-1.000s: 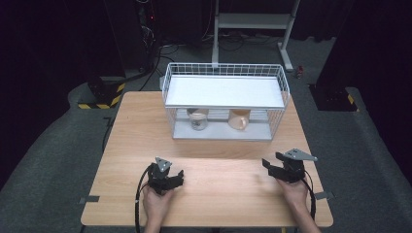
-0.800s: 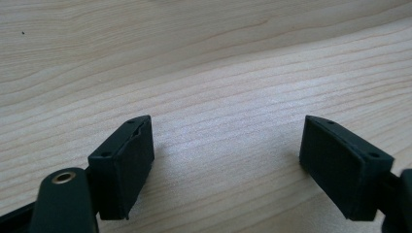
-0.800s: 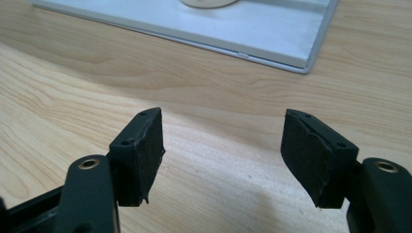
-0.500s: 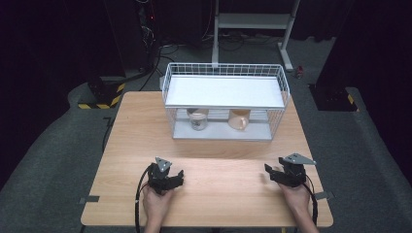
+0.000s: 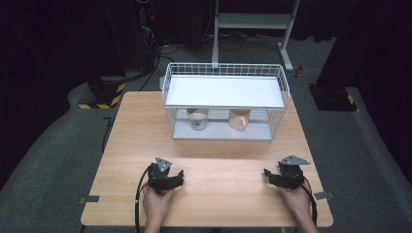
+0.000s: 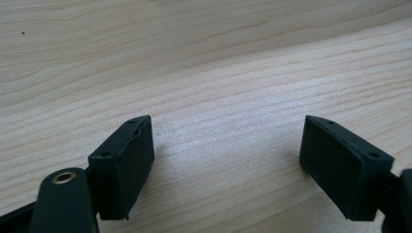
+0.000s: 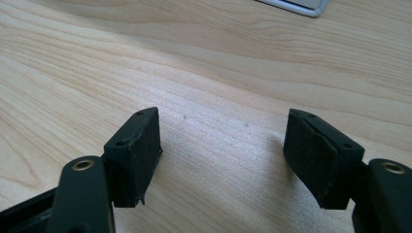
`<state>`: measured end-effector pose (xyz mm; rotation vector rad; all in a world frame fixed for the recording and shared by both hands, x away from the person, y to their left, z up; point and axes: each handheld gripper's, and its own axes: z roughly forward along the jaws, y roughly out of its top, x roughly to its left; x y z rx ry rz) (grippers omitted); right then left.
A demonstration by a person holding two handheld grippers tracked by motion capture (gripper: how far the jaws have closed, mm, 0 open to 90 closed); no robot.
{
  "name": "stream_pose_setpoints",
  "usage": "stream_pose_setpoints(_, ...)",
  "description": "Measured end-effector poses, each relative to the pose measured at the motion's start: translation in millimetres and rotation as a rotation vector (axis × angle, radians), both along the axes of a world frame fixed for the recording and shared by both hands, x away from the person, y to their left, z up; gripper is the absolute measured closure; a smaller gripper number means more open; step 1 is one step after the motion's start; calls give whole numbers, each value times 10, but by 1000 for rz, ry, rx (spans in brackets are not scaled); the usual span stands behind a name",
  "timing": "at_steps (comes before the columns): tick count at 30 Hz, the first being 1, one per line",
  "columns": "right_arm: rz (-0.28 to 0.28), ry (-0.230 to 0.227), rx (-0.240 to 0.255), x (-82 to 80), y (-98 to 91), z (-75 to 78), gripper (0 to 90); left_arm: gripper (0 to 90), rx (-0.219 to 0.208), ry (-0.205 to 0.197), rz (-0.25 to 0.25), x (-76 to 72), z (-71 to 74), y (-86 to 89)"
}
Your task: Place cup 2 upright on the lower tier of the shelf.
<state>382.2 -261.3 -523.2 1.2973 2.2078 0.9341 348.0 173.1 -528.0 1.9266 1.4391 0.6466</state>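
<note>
**A:** What's the room like?

**B:** Dark all round, with grey carpet under a light wooden table. Beyond the far edge stands a pale metal stand, and cables trail over the floor at the far left beside a block striped yellow and black.

**A:** And on the table?

**B:** A white wire basket sits at the far middle, with a flat white shelf across its top. Under that shelf, on the basket's floor, are two small things side by side: a glass jar on the left and a tan cup on the right. They are near each other but apart.

**A:** Where are the hands?

**B:** Both rest at the near edge, well apart from the basket. The left gripper lies near left, its cable looping back beside the wrist. The right gripper lies near right, grey plate on top.

**A:** Are the tongs gripping anything?

**B:** No. In the left gripper view the two black pads stand spread, with bare wood grain between them. In the right gripper view the pads also stand spread over bare wood; these jaws have just been opening, with nothing between them. A corner of the basket's base shows at the far edge of that view.
</note>
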Motion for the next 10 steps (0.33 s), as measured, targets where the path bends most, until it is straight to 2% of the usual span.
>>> stream_pose_setpoints(10,-4,-3,-3,6,2,-2,290,206,-1,1,-2,0,1,1)
